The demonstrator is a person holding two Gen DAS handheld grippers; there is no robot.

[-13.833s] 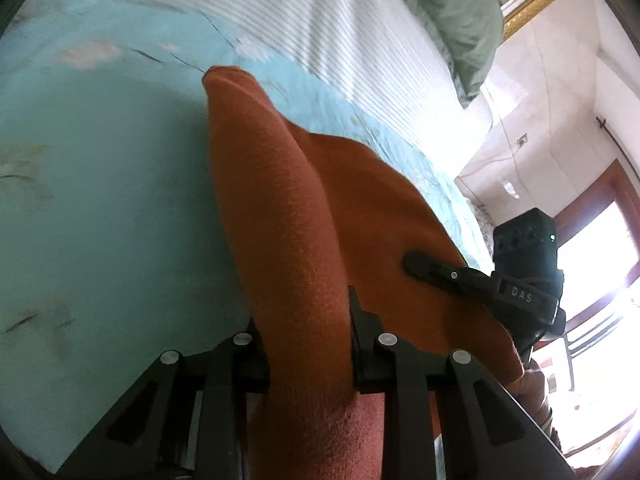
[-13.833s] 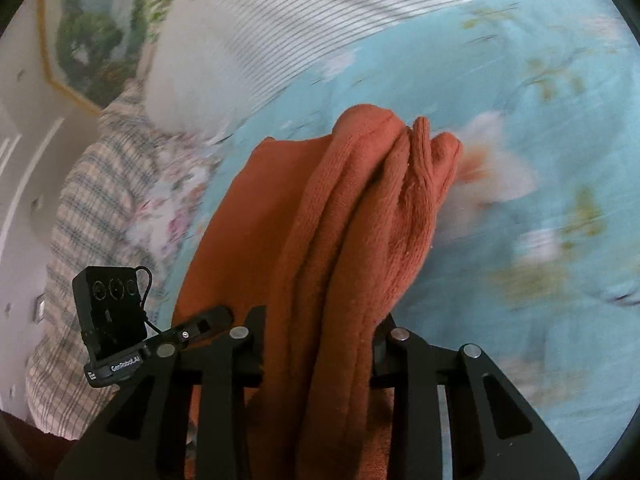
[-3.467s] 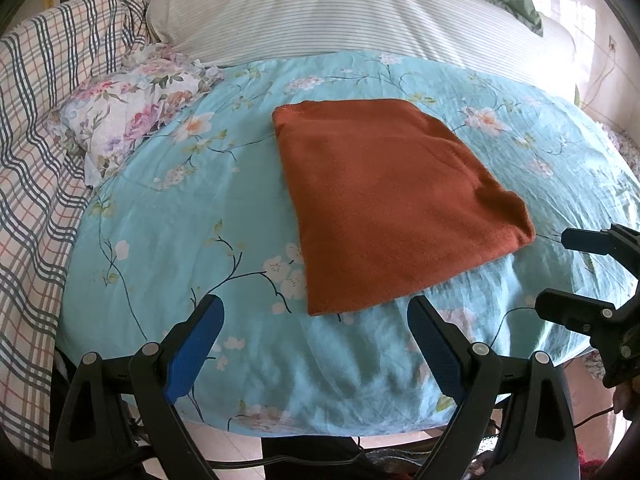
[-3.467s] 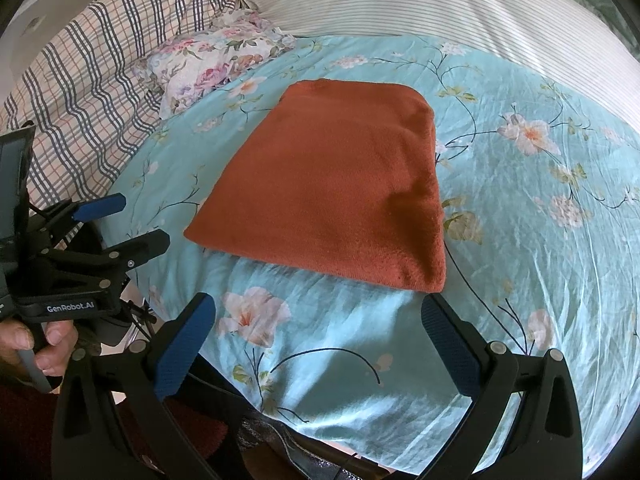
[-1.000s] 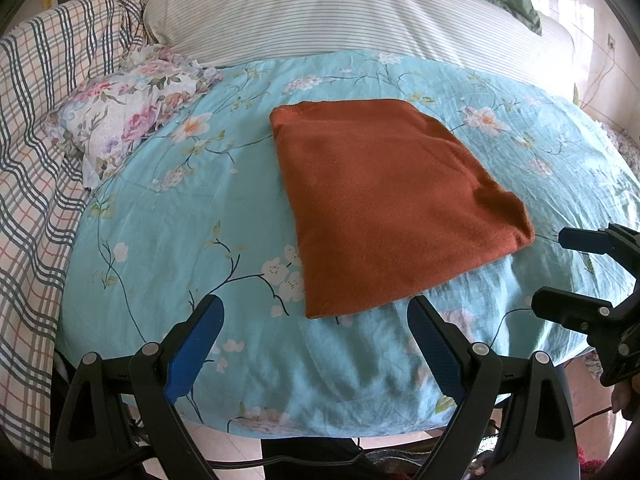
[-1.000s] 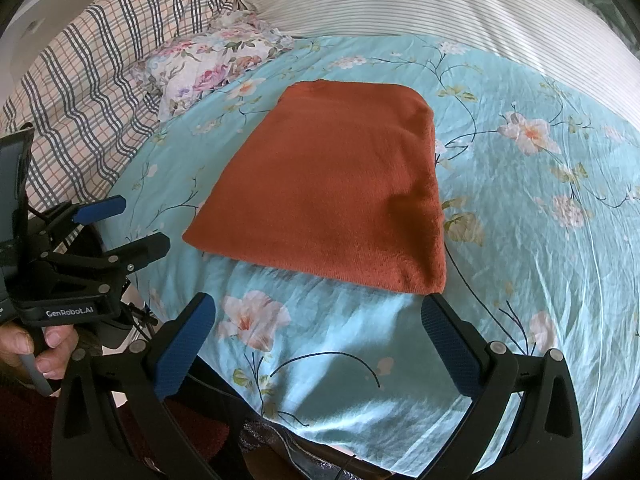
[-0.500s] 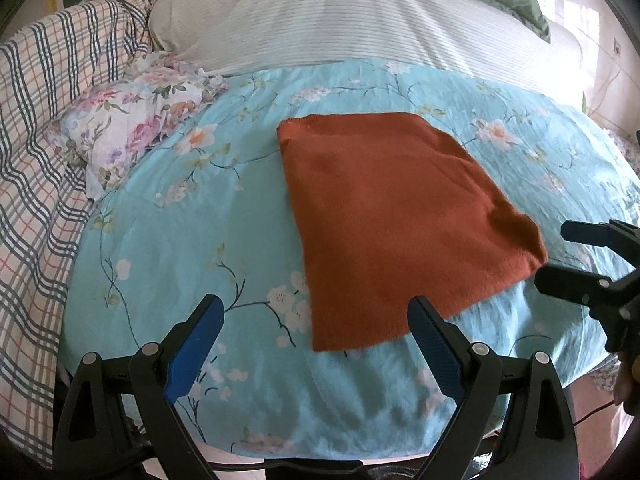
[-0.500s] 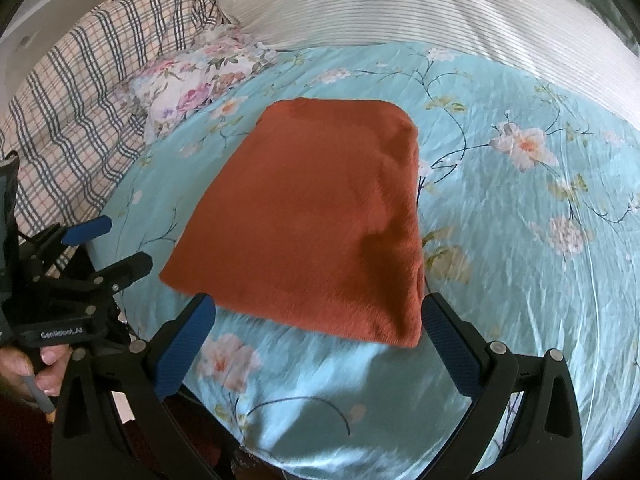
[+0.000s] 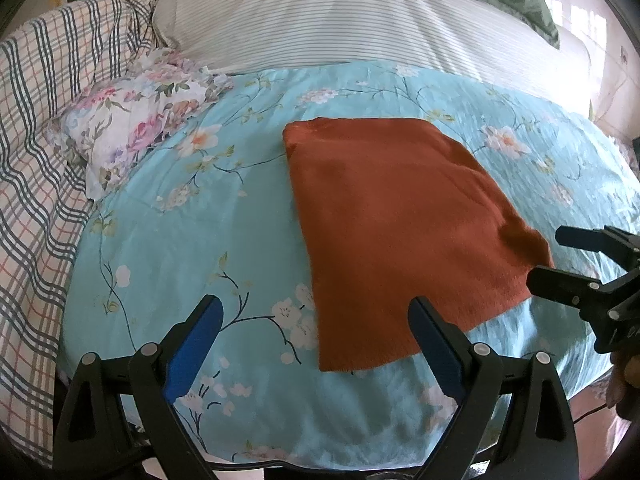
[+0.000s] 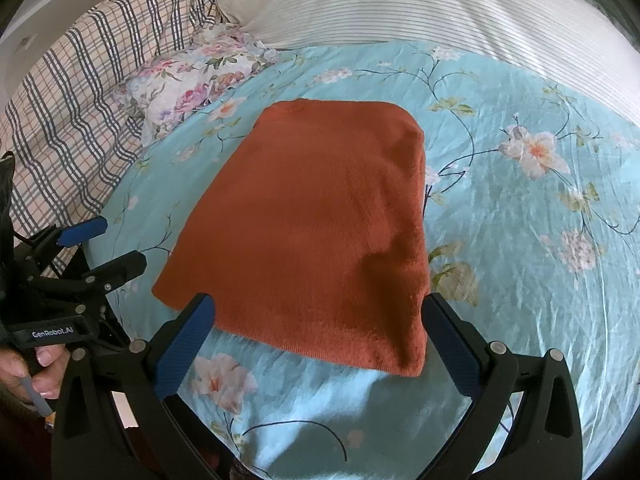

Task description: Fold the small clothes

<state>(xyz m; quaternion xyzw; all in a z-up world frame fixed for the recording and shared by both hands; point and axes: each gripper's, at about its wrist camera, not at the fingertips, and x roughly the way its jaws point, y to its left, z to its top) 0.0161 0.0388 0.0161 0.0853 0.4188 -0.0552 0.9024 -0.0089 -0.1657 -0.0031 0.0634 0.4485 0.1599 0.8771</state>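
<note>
Right wrist view: the rust-orange cloth (image 10: 320,220) lies flat on the floral bed sheet (image 10: 520,220), looks already folded into a neat rectangle. Both the right tongs (image 10: 320,320) and left tongs (image 9: 314,320) gape wide, empty. Maybe one more fold left.

Home bedroom, bed (image 9: 168,240) under turquoise floral sheet, striped white pillow (image 9: 360,20) at its head, plaid blanket (image 9: 36,140) along its left side, small floral pillow (image 10: 192,76) beside that
</note>
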